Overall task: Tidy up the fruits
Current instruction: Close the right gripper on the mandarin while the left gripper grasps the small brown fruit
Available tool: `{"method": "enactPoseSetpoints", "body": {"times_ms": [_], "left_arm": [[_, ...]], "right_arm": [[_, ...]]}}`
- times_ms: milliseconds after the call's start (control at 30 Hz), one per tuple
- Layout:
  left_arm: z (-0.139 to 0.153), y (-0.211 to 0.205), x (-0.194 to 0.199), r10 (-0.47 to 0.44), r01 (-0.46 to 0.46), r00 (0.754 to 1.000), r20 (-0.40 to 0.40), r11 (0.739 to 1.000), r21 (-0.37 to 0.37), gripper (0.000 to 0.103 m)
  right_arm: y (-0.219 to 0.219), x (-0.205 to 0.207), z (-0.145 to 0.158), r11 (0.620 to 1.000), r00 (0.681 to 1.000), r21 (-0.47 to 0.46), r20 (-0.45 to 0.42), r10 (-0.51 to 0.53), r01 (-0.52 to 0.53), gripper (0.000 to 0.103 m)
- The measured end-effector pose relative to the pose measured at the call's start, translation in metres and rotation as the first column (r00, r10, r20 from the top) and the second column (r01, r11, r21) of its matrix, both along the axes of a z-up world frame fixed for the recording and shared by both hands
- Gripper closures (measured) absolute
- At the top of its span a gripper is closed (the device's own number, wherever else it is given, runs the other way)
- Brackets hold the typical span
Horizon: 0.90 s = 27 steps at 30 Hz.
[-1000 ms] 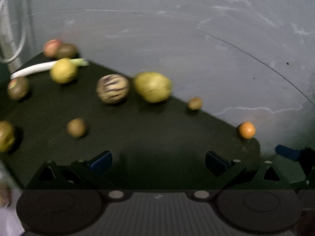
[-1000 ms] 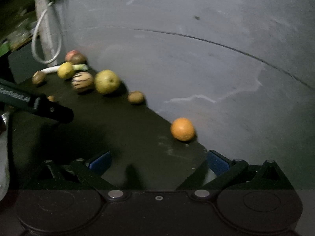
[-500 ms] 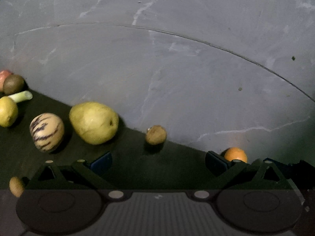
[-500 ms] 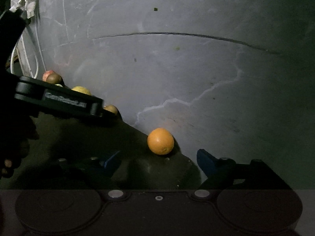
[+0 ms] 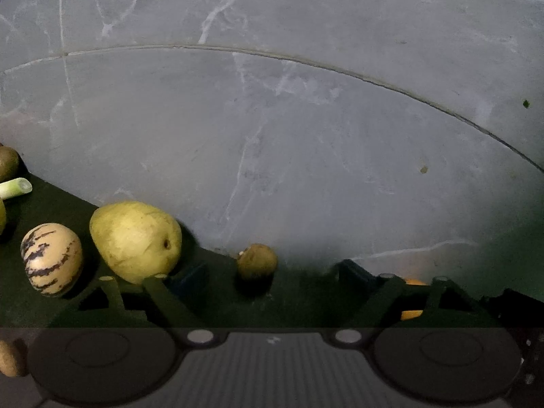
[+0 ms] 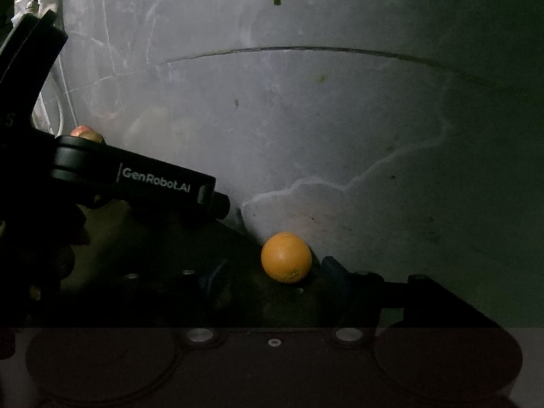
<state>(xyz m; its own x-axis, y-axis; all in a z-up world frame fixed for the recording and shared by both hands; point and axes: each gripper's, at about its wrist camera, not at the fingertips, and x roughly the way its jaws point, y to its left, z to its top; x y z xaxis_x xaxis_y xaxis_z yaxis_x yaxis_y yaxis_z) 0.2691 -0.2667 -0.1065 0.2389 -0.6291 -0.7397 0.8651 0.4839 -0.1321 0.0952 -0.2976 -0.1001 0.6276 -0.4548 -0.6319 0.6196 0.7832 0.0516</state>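
Setting: dim domestic kitchen or utility corner, exact type uncertain. Evidence: grey marble-veined wall tiles (image 5: 306, 136) with grout line, dark counter (image 5: 299, 299) set against them, loose produce (image 5: 136, 241), white cable (image 6: 63, 115) at corner.

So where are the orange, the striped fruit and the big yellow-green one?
orange (image 6: 286, 257), right wrist view, middle of its peel.
striped fruit (image 5: 51, 259), left wrist view, centre of its striped side.
yellow-green fruit (image 5: 136, 239), left wrist view, middle of its skin.
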Motion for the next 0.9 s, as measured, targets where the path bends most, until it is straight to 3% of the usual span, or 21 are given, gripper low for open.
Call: {"method": "enactPoseSetpoints", "body": {"times_ms": [300, 533, 667, 900], "left_arm": [[-0.009, -0.009, 0.008, 0.028, -0.028, 0.999, -0.021, 1.0, 0.0, 0.039], [-0.015, -0.015, 0.011, 0.053, -0.053, 0.998, -0.025, 0.999, 0.01, 0.043], [-0.017, -0.017, 0.013, 0.071, -0.071, 0.997, -0.023, 0.997, 0.01, 0.052], [-0.015, -0.012, 0.023, 0.106, -0.105, 0.994, -0.036, 0.994, 0.026, 0.072]], "right_arm": [[0.002, 0.004, -0.003, 0.999, 0.999, 0.001, -0.003, -0.042, 0.042, 0.052], [0.005, 0.008, -0.006, 0.998, 0.998, -0.005, -0.003, -0.063, 0.063, 0.061], [0.005, 0.003, -0.005, 0.997, 0.997, -0.009, -0.006, -0.075, 0.075, 0.067], [0.005, 0.001, -0.007, 0.997, 0.997, -0.003, 0.003, -0.076, 0.076, 0.068]]}}
